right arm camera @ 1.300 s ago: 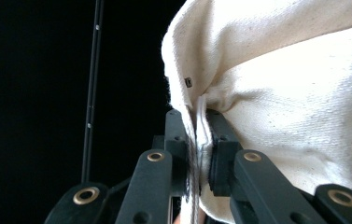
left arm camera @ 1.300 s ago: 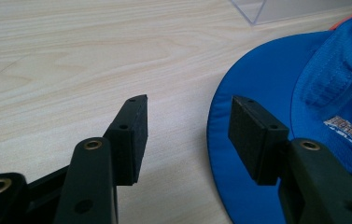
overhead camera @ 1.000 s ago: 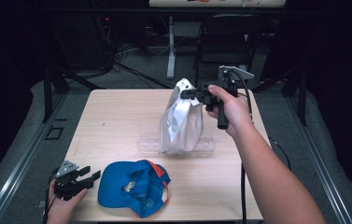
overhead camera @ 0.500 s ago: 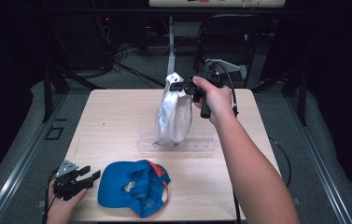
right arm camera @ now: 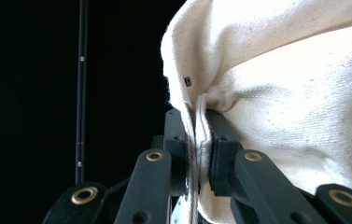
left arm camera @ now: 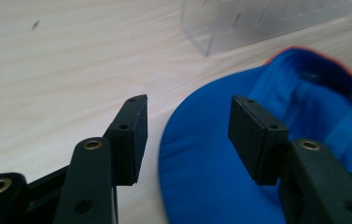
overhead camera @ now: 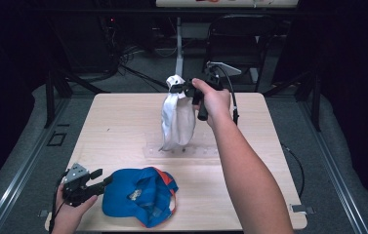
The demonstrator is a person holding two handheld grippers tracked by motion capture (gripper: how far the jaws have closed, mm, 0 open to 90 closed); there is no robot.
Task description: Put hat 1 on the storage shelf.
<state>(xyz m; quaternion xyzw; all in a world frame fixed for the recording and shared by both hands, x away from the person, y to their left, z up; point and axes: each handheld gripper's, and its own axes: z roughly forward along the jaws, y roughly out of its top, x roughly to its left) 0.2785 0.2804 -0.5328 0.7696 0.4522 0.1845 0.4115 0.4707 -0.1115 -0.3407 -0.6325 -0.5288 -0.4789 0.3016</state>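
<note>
Right gripper (overhead camera: 177, 89) clamped on top edge of white cap (overhead camera: 176, 117), hanging over clear rack (overhead camera: 181, 148) at table middle. I'd lift straight, slow, grip firm. Left gripper (overhead camera: 98, 181) jaws apart beside blue cap (overhead camera: 140, 195), idle

Table (overhead camera: 123, 126): pale wood-grain surface, smooth, matt. White cap (overhead camera: 176, 119): coarse woven cloth, cream, flecked, matt, pinched between the right gripper's (overhead camera: 179, 89) jaws. Blue cap (overhead camera: 137, 195) at the table's 7 o'clock: smooth matt cloth, orange trim. Clear stand (overhead camera: 181, 150): glossy transparent plastic. Left gripper (left arm camera: 185, 135): matt black plastic jaws, brass-coloured rivets.
</note>
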